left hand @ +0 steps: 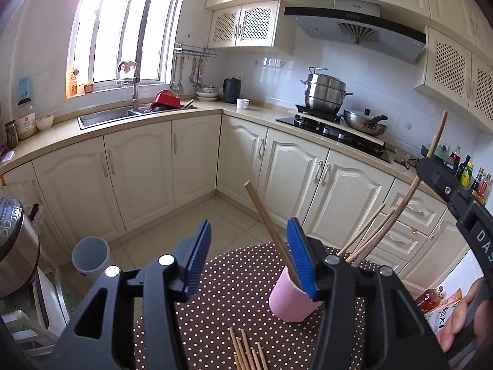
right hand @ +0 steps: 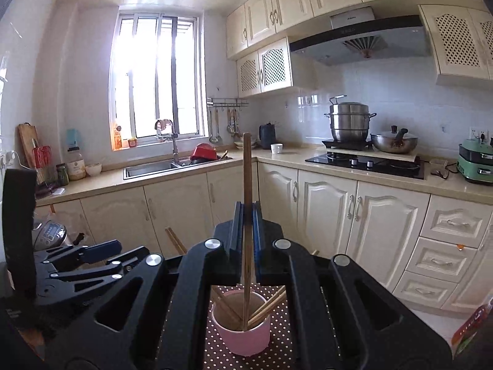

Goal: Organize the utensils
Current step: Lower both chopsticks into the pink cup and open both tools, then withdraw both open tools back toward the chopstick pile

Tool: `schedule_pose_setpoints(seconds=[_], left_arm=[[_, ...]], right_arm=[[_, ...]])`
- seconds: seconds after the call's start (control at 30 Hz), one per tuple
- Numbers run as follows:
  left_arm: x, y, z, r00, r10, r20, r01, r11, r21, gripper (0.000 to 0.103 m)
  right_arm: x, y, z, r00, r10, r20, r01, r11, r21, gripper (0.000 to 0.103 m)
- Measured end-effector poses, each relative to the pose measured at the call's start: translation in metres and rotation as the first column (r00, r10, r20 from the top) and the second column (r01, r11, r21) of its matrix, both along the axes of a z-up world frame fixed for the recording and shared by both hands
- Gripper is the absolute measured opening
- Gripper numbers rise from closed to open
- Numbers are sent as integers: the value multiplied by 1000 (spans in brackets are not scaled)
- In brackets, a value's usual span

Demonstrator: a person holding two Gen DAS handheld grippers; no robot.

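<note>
A pink cup (right hand: pixel 242 337) is being seen upright on a brown, white-dotted cloth, its mouth open and its inside pale. Several wooden chopsticks (right hand: pixel 265 306) are being carried in it, leaning against the rim and fanning outward to one side. One more chopstick (right hand: pixel 247 185) is being held nearly upright over the cup, with its lower end dipping inside the mouth and its squared top rising well above. From the left wrist view, a single chopstick (left hand: pixel 268 228) is being shown slanting out of the cup's other side. A bundle of loose chopsticks (left hand: pixel 246 351) is being left flat on the cloth, just in front of the cup.
</note>
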State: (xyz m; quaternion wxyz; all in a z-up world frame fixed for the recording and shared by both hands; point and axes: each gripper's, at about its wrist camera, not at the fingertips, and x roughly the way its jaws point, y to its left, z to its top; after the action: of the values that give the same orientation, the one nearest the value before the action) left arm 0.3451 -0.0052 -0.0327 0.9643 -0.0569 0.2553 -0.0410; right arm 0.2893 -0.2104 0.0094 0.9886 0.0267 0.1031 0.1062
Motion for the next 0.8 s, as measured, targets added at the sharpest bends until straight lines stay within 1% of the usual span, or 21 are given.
schedule_pose_setpoints(seconds=[0.23,0.43,0.67,0.8], left_arm=[[-2,8,-8,1000,6,-25,-6,1000,8,51],[-4,11,-10,999,10,-35,-9,1000,15,54],[-13,12,-7,999,4,-43,-3,1000,20,55],[-20,11,-5,999,2,-45,-1,1000,24,55]], right_arm=[[12,0,-23,997,-9,-82,8,1000,-10,6],[14,-1,-36,990,-2,-139,3,1000,4,6],[4,-4,-38,986,-6,-167,8,1000,10,8],[-7,-4,-37,986,-6,-166,6,1000,3,8]])
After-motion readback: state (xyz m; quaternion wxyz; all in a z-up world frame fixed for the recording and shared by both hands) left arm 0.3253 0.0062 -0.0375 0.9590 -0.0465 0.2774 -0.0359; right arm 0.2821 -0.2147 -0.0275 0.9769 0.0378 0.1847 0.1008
